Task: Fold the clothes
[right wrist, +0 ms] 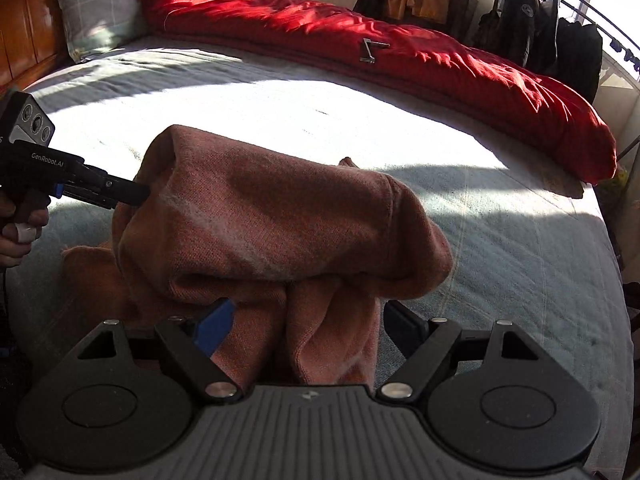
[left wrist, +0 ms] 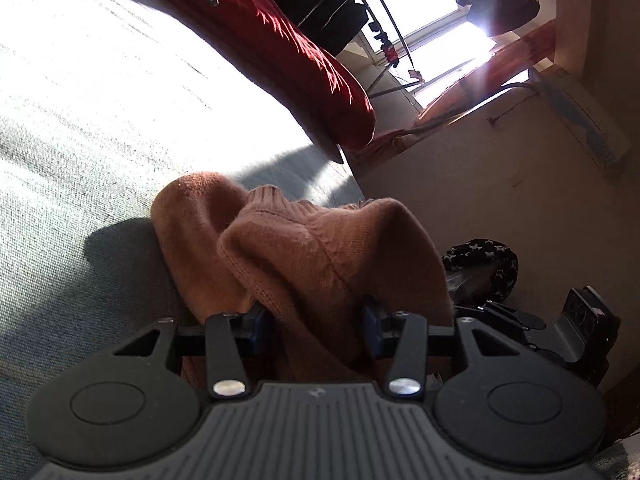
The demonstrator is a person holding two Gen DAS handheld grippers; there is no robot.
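Observation:
An orange-brown knit sweater (right wrist: 280,216) lies bunched and partly raised on the grey bedspread (right wrist: 500,248). In the left wrist view a thick fold of the sweater (left wrist: 312,256) fills the gap between the blue pads (left wrist: 256,330), and my left gripper (left wrist: 314,320) is shut on it. From the right wrist view the left gripper (right wrist: 120,194) comes in from the left, its tips buried in the cloth. My right gripper (right wrist: 310,320) stands open at the sweater's near edge. Loose fabric hangs between its fingers and touches only the left blue pad (right wrist: 214,326).
A long red duvet (right wrist: 400,52) runs along the bed's far side, with a small metal piece (right wrist: 372,52) on it. A grey pillow (right wrist: 100,4) leans on the wooden headboard. Dark clothes (right wrist: 540,32) hang on a rack by the window. A hand (right wrist: 16,232) holds the left gripper.

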